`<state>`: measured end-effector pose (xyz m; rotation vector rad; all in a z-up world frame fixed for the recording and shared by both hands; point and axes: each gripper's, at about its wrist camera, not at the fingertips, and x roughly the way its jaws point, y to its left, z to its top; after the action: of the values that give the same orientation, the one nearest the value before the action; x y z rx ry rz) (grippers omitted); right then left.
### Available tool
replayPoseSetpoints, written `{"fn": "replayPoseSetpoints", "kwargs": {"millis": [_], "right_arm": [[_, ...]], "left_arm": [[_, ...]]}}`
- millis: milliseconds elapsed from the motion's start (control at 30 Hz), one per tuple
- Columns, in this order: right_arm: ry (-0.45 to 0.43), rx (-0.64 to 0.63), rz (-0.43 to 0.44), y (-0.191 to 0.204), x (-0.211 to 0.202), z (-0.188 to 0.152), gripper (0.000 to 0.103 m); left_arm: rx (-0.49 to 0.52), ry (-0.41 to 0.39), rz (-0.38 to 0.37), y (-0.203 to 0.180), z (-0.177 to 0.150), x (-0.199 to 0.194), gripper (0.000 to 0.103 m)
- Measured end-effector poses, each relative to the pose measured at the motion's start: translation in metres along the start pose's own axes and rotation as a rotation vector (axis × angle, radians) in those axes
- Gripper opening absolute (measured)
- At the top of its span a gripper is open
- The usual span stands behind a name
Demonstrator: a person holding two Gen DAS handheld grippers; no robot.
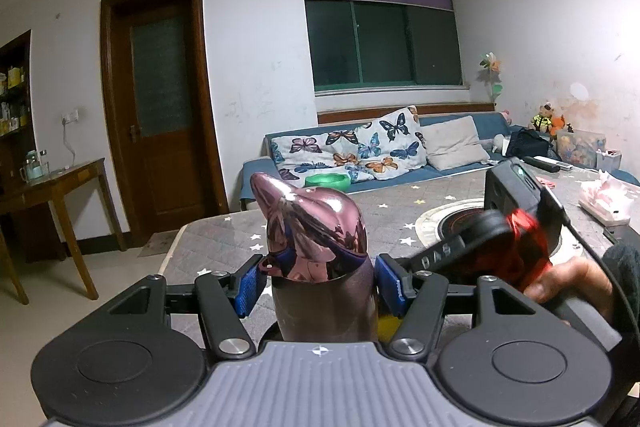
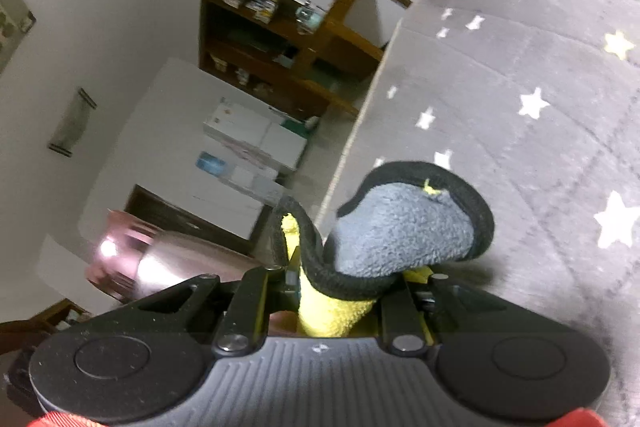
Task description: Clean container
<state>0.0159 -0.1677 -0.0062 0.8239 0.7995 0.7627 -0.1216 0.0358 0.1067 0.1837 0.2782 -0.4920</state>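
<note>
My left gripper (image 1: 318,285) is shut on a shiny pink metal container (image 1: 320,251), a flask with a glossy domed lid, held above the table. Its blue pads (image 1: 250,285) press both sides of the body. My right gripper (image 2: 340,291) is shut on a grey and yellow cleaning cloth (image 2: 400,227) with a black hem. The cloth bunches up over the fingers and hides them. The pink container (image 2: 168,259) shows blurred at the lower left of the right wrist view, just left of the cloth. The right gripper's body (image 1: 516,227) shows close to the container's right side.
A grey tablecloth with white stars (image 1: 224,235) covers the table, with a round hob inset (image 1: 452,219). A tissue pack (image 1: 608,197) and remotes (image 1: 548,163) lie at the far right. A sofa (image 1: 360,151), wooden side table (image 1: 56,187) and door (image 1: 160,107) stand beyond.
</note>
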Motion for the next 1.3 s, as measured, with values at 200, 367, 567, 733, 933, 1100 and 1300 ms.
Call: {"fn": "replayPoseSetpoints", "kwargs": {"millis": [200,367,567,733,933,1100,1300], "right_arm": [[0.036,-0.088,-0.119,0.002,-0.010,-0.018,0.018],[0.038,-0.153,-0.160,0.012,-0.019,-0.031,0.017],[0.040,-0.194,-0.162,0.023,-0.030,-0.044,0.017],[0.006,-0.222,-0.178,0.034,-0.041,-0.051,0.017],[-0.056,-0.255,-0.199,0.046,-0.062,-0.040,0.017],[-0.147,-0.259,-0.225,0.049,-0.093,-0.029,0.017],[-0.246,-0.223,-0.258,0.040,-0.122,-0.011,0.017]], "left_arm": [[-0.029,0.007,0.036,-0.003,0.005,0.003,0.064],[-0.042,0.005,0.036,-0.003,0.007,0.004,0.063],[-0.033,-0.019,-0.034,0.003,0.012,0.007,0.059],[-0.025,-0.026,-0.070,0.004,0.019,0.017,0.057],[-0.080,-0.044,-0.125,0.014,0.025,0.035,0.057],[-0.123,-0.074,-0.184,0.013,0.036,0.057,0.057],[-0.098,-0.071,-0.231,-0.004,0.042,0.087,0.057]]}}
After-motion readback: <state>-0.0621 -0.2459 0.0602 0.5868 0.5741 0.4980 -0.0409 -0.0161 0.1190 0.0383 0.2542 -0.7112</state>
